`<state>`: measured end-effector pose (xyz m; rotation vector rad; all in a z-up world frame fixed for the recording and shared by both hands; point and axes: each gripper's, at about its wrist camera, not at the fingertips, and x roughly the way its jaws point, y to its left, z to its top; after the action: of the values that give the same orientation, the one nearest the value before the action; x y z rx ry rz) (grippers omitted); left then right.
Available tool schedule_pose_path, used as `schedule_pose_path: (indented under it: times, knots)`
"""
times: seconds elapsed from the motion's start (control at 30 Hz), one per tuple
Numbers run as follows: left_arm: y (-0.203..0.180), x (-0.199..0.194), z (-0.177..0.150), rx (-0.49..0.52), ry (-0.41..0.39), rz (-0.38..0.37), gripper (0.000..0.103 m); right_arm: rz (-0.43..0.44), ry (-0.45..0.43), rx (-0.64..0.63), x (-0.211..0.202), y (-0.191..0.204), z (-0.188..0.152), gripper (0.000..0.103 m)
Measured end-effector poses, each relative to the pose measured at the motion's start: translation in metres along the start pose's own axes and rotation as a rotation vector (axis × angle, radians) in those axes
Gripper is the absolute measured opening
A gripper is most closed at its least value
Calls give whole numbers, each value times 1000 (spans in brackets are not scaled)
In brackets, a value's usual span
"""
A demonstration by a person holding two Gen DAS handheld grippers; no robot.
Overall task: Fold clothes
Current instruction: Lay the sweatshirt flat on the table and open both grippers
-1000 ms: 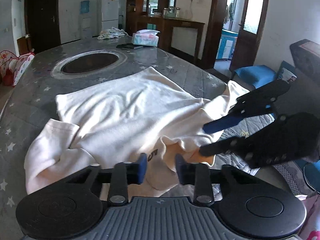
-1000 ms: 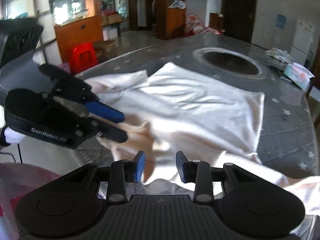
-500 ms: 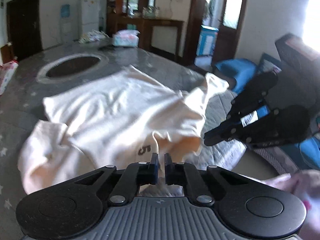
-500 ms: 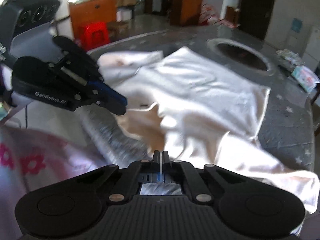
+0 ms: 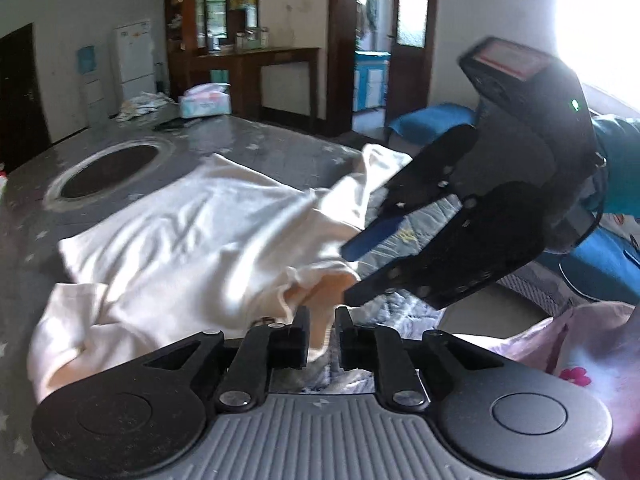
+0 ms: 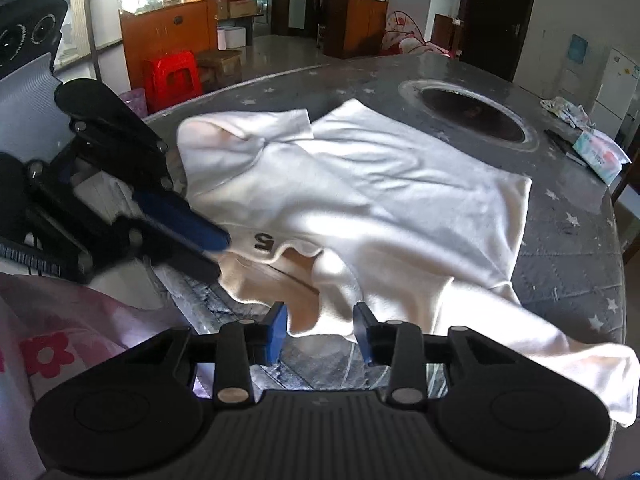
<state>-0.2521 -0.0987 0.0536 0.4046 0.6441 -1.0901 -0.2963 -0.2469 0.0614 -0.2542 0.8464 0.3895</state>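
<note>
We see a cream T-shirt (image 6: 360, 200) spread across the grey table (image 6: 568, 264), its hem toward the far side and its rumpled neck edge drooping over the near rim at 6 o'clock. The left gripper (image 5: 322, 334) has its jaws parted by a small gap with a fold of the neck edge lying between them; we cannot tell whether the pads press on it. The right gripper (image 6: 321, 330) is open, jaws wide apart, with a hanging fold of the shirt in the gap and touching neither pad that we can make out. In the right wrist view the left gripper sits at 9 o'clock, its blue finger (image 6: 180, 220) lying at the cloth just beside a black mark that reads like "5" (image 6: 262, 242). The fabric looks soft and matte, with loose wrinkles, one short sleeve (image 6: 248, 128) at 11 o'clock and the other (image 6: 560, 356) trailing off the edge at 4 o'clock. The table cover is quilted and printed with pale stars (image 6: 572, 220), and a dark round recess (image 6: 472, 114) is ringed with metal at 1 o'clock. Beyond it lies a pack of tissues (image 6: 600, 152); its print is too small to read. A red plastic stool (image 6: 174, 76) stands on the floor at 10 o'clock.
</note>
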Motion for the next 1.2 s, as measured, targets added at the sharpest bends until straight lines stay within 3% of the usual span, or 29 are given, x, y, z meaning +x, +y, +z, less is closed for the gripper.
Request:
schedule_pose_path:
  times: [0.13,0.2,0.27,0.37,0.47,0.73,0.83,0.93,1.07,1.2]
  knots:
    - [-6,22,2,28,33,-3,28,-17,6,20,6,-6,1,12]
    - [-8,32,2,43,43,11,31,-11,-1,30,5,-10,4,8]
    - [-9,39,2,56,49,25,29,-10,-7,27,3,-12,6,7]
    - [-4,43,0,45,68,15,10,-2,-14,22,-2,-14,8,6]
    - [-1,36,0,35,59,-20,5,7,-12,8,-8,-13,8,6]
    - [-9,18,-6,62,45,-130,5,101,-24,15,-28,-16,10,12]
    - [-12,18,-10,71,55,-161,5,85,-70,49,-29,-23,17,12]
    - [-5,8,-6,51,17,-171,5,27,-74,36,-16,-26,21,12]
    - [15,-11,5,11,-64,-115,7,13,-38,19,12,-27,21,12]
    - [41,-3,9,-87,-64,-9,7,50,-9,-3,28,-19,16,12]
